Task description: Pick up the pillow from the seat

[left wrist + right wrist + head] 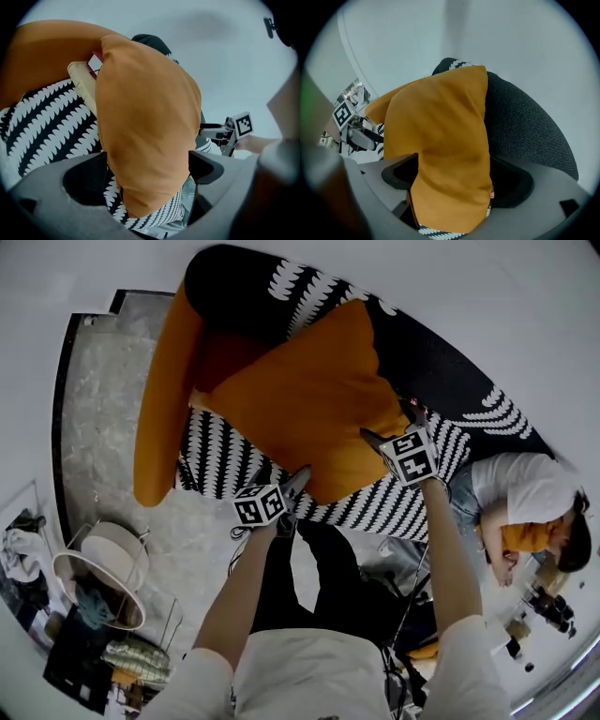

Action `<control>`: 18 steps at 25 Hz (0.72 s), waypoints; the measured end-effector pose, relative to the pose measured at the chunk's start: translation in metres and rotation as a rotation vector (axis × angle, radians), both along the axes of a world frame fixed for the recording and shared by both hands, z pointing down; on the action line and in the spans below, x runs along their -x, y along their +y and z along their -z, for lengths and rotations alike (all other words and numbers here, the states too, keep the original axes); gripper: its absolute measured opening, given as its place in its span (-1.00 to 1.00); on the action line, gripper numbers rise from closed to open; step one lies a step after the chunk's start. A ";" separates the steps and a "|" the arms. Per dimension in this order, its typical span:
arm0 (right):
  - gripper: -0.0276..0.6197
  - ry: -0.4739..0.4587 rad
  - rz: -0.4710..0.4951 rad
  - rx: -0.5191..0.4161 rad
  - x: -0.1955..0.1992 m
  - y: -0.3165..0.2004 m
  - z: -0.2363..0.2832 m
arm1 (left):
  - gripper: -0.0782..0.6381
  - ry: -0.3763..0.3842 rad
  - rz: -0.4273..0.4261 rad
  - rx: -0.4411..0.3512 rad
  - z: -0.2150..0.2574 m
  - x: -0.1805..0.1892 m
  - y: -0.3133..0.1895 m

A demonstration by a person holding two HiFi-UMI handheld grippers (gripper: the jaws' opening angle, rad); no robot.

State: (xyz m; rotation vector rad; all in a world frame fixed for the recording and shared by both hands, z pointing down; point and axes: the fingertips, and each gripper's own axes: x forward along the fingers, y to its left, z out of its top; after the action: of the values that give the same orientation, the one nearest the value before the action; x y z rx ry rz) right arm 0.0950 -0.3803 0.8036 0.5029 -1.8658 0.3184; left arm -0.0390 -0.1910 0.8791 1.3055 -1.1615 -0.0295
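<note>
Head view puts you at the reach-in step of the pickup. The orange pillow (300, 395) stands propped on the black-and-white patterned seat (211, 470), its top leaning toward the dark chair back (234, 287), and it has not been lifted. Your left gripper (298, 480) is at the pillow's lower near corner, and your right gripper (394, 427) is at its right-hand edge.

In the left gripper view the jaws stand spread wide, with the pillow's bottom corner hanging between them. The fabric fills most of the gap but looks unpinched. The right gripper view shows the same: the jaws are wide apart and the pillow's edge sits between them without being squeezed. Neither gripper has hold of anything yet.

The next move, as I judge it, is to close both pairs of jaws on the cushion. It is soft, so take a deep bite rather than nipping the seam. Then raise both hands evenly so that neither corner slips free.
</note>
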 end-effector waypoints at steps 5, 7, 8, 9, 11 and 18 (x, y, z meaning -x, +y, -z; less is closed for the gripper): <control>0.39 0.033 0.021 0.007 0.001 -0.010 -0.020 | 0.70 -0.003 0.008 0.031 -0.012 -0.004 -0.017; 0.39 0.048 0.029 0.012 0.003 -0.013 -0.024 | 0.70 -0.004 0.024 0.051 -0.014 -0.005 -0.019; 0.39 0.055 0.035 0.013 0.005 -0.013 -0.026 | 0.70 -0.007 0.031 0.059 -0.015 -0.006 -0.019; 0.39 0.062 0.041 0.014 0.006 -0.013 -0.028 | 0.70 -0.014 0.035 0.068 -0.016 -0.006 -0.019; 0.39 0.071 0.045 0.017 0.008 -0.014 -0.031 | 0.70 -0.030 0.035 0.090 -0.021 -0.004 -0.019; 0.38 0.082 0.042 0.037 0.009 -0.011 -0.033 | 0.37 -0.045 0.012 0.142 -0.029 0.001 -0.018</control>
State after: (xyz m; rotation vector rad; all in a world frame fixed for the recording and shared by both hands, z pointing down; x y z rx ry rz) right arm 0.0860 -0.3909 0.8368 0.4449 -1.7859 0.2992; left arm -0.0402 -0.2093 0.9081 1.1795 -1.1883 0.0731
